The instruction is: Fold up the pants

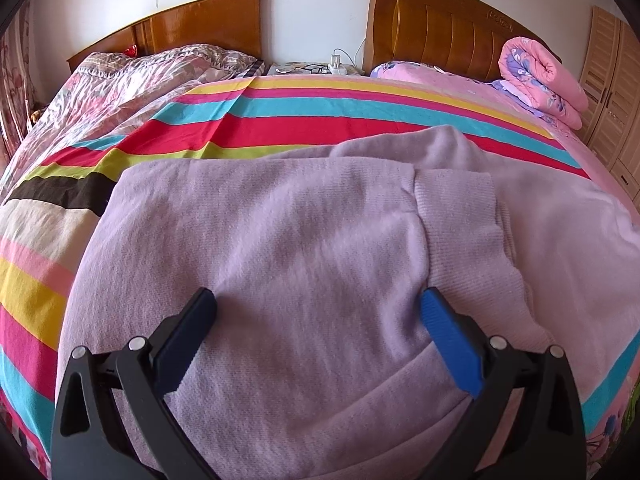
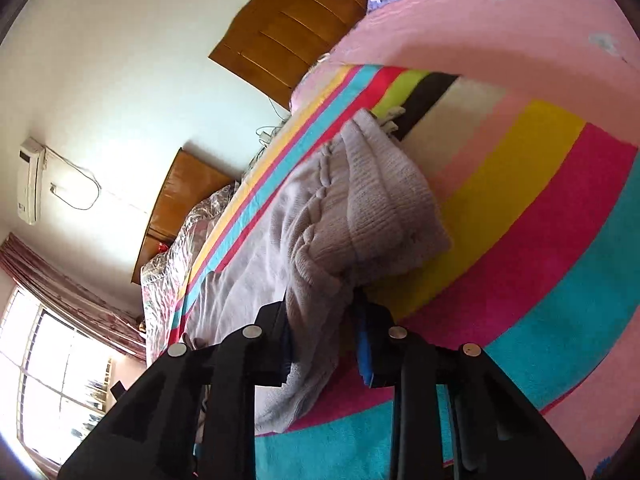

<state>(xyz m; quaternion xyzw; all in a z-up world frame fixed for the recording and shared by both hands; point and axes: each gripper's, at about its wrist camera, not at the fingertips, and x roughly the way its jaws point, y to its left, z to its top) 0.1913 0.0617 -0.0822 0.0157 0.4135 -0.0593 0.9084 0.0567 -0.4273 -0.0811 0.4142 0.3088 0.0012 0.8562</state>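
The left wrist view takes in the whole spread: the lilac pants (image 1: 280, 248) lie flat across the near part of a bed covered by a striped sheet (image 1: 320, 120), with a ribbed cuff (image 1: 460, 216) folded over on top toward the right. Far off stand two wooden headboards (image 1: 452, 28), a rolled pink quilt (image 1: 540, 76) at far right, and a crumpled floral duvet (image 1: 120, 84) at far left. The left tool (image 1: 318, 300) points steeply down over the fabric, its two fingers spread wide and released, the cloth passing below and between them with neither pad pinching it.

The right wrist view is rolled hard to one side, so the bed runs on a slant; only here do an air conditioner (image 2: 30, 182) on the wall and a bright window (image 2: 52, 380) at near left appear. The right tool (image 2: 320, 316) is tilted downward and narrowed on a bunched fold of the pants (image 2: 340, 216), grasping it, the cloth rising in a rumpled ridge from the fingers toward the far cuff.
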